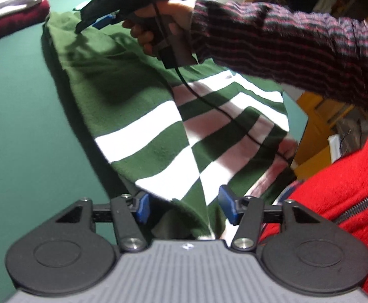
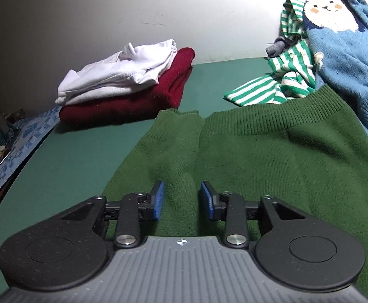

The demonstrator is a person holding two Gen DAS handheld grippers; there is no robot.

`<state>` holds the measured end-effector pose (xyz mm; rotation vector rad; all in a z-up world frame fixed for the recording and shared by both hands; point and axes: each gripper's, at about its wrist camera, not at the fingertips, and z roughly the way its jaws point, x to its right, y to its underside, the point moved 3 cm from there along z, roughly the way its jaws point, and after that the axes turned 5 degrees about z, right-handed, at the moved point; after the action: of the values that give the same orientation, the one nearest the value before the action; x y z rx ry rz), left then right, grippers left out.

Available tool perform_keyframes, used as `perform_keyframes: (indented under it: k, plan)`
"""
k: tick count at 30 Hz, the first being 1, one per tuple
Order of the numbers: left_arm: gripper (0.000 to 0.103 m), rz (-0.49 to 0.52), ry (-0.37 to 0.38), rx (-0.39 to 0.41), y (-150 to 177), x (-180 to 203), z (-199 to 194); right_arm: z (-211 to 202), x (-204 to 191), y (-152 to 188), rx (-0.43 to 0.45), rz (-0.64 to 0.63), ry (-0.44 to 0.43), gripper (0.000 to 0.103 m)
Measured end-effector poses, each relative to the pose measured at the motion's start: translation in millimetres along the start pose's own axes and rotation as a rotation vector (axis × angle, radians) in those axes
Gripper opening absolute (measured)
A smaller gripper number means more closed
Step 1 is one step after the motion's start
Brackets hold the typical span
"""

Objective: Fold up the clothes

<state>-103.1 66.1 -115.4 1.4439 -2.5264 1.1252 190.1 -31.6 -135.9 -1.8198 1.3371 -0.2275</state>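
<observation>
As the green sweater (image 2: 259, 156) lies lengthwise between both tongs, the right gripper (image 2: 182, 199) straddles a sleeve ridge unpinched; the left gripper (image 1: 184, 208) stands spread over the striped end.

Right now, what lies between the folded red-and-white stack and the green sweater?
Only bare green table cover separates the folded stack from the green sweater, in the right wrist view.

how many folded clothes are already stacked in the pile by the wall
2: a folded white cotton garment lies on top of a folded dark red knit sweater, at the table's far left by the wall. Thin items inside the stack could be hidden.
</observation>
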Motion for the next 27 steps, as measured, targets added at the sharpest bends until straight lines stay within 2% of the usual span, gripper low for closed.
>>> perform_keyframes:
  k: [1, 6, 9, 12, 13, 15, 18, 19, 20, 21, 23, 27]
  plan:
    - [0.028, -0.011, 0.005, 0.007, -1, 0, 1, -1, -1, -1, 0.001, -0.01, -0.008, 0.01]
    - [0.026, -0.033, 0.028, 0.03, -4, 0, 0, -13, -2, -4, 0.053, -0.025, 0.01, 0.009]
    - [0.026, -0.042, 0.021, 0.01, -1, -5, 4, -7, 1, -1, 0.034, -0.033, 0.022, 0.01]
    - [0.026, -0.047, 0.014, -0.002, -1, -7, 4, -3, 3, 1, 0.034, -0.031, 0.028, 0.02]
    - [0.027, -0.043, 0.009, -0.003, -1, -6, 3, -6, 4, -1, 0.04, -0.014, 0.023, 0.028]
    - [0.028, -0.028, -0.004, -0.007, -2, -4, 2, -18, 4, -4, 0.101, 0.015, 0.011, 0.033]
    - [0.028, -0.008, -0.018, -0.016, -1, 0, 5, -27, -8, -6, 0.121, -0.036, -0.07, 0.026]
    - [0.028, -0.002, -0.018, -0.018, -2, 2, 6, -24, -15, -5, 0.102, -0.065, -0.088, 0.024]
    - [0.033, 0.002, -0.015, -0.019, -2, 4, 7, -20, -21, -4, 0.076, -0.088, -0.102, 0.02]
    - [0.037, 0.006, -0.012, -0.019, -2, 5, 9, -14, -26, -2, 0.047, -0.11, -0.104, 0.017]
    - [0.04, 0.018, -0.013, -0.02, -3, 9, 11, 2, -35, 2, -0.003, -0.161, -0.069, 0.011]
    - [0.043, 0.011, -0.008, -0.018, -1, 11, 11, 25, -36, 0, 0.002, -0.189, -0.022, 0.004]
